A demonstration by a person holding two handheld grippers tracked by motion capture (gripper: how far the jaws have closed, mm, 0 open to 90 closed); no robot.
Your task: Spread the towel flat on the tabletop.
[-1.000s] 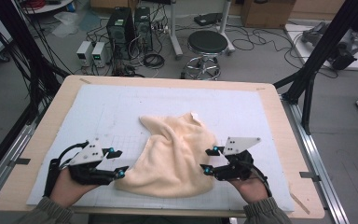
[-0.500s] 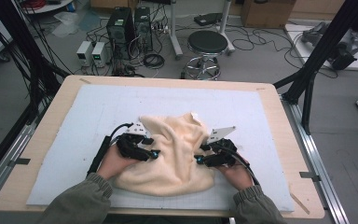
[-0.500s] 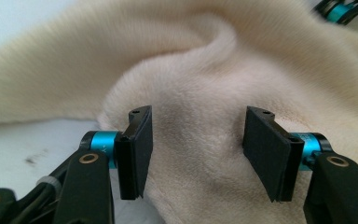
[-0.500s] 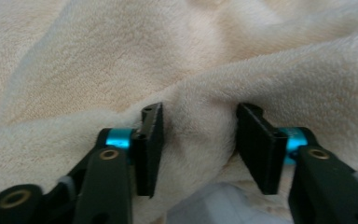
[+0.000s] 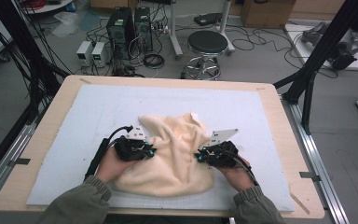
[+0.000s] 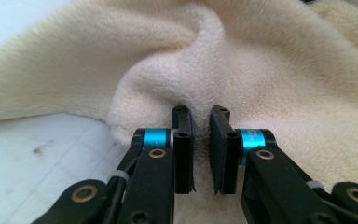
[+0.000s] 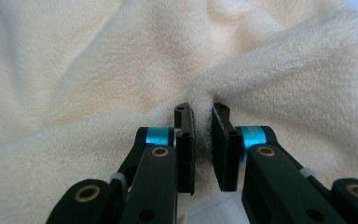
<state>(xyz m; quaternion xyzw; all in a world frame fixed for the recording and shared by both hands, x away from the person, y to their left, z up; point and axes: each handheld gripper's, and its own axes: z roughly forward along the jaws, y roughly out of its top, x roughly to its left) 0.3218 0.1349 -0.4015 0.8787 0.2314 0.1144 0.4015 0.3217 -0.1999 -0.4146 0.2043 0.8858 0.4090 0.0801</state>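
A cream fleece cloth (image 5: 177,140) lies crumpled on the white mat (image 5: 98,107). My left gripper (image 5: 152,151) sits at the cloth's left side and its jaws have just been closing. In the left gripper view the left gripper (image 6: 200,114) pinches a raised fold of the cloth (image 6: 284,70) near its edge. My right gripper (image 5: 198,157) rests on the cloth's right half, its jaws also just closed. In the right gripper view the right gripper (image 7: 201,114) grips a ridge of the cloth (image 7: 74,70). Both point inward, toward each other.
The mat covers a wooden table (image 5: 46,121) with bare mat to the left, right and far side of the cloth. Beyond the table stand a round stool (image 5: 207,44), computer boxes (image 5: 126,23) and cables. Black frame posts (image 5: 317,60) flank the table.
Both hands moved from the cloth's near outer edges inward and onto it. The jaws, open before, have closed on folds, and the cloth is bunched narrower.
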